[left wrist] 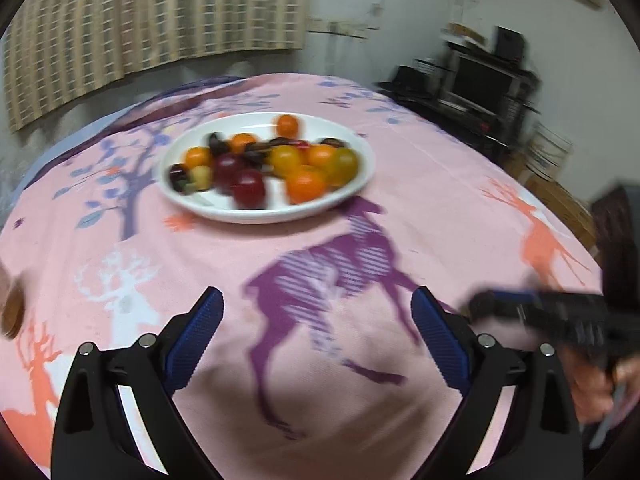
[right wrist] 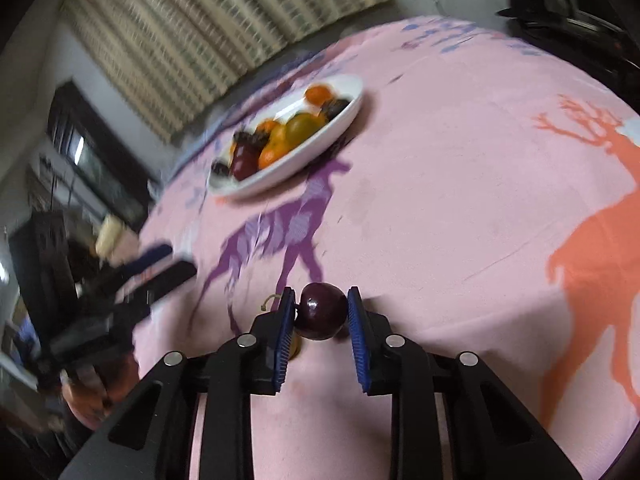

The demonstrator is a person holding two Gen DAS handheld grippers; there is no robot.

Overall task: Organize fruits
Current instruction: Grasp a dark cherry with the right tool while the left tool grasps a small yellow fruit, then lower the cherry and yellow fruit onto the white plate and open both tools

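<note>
A white plate holds several small orange, yellow and dark red fruits on the pink deer-print cloth. It also shows in the right wrist view, far ahead. My left gripper is open and empty, held above the cloth short of the plate. My right gripper is shut on a dark red cherry with a curled stem, just above the cloth. A yellowish fruit peeks out under the left finger. The right gripper shows blurred at the right of the left wrist view.
A woven blind hangs on the wall behind the table. A dark shelf unit with electronics stands at the back right. A brown round thing sits at the cloth's left edge. The left gripper appears blurred at left.
</note>
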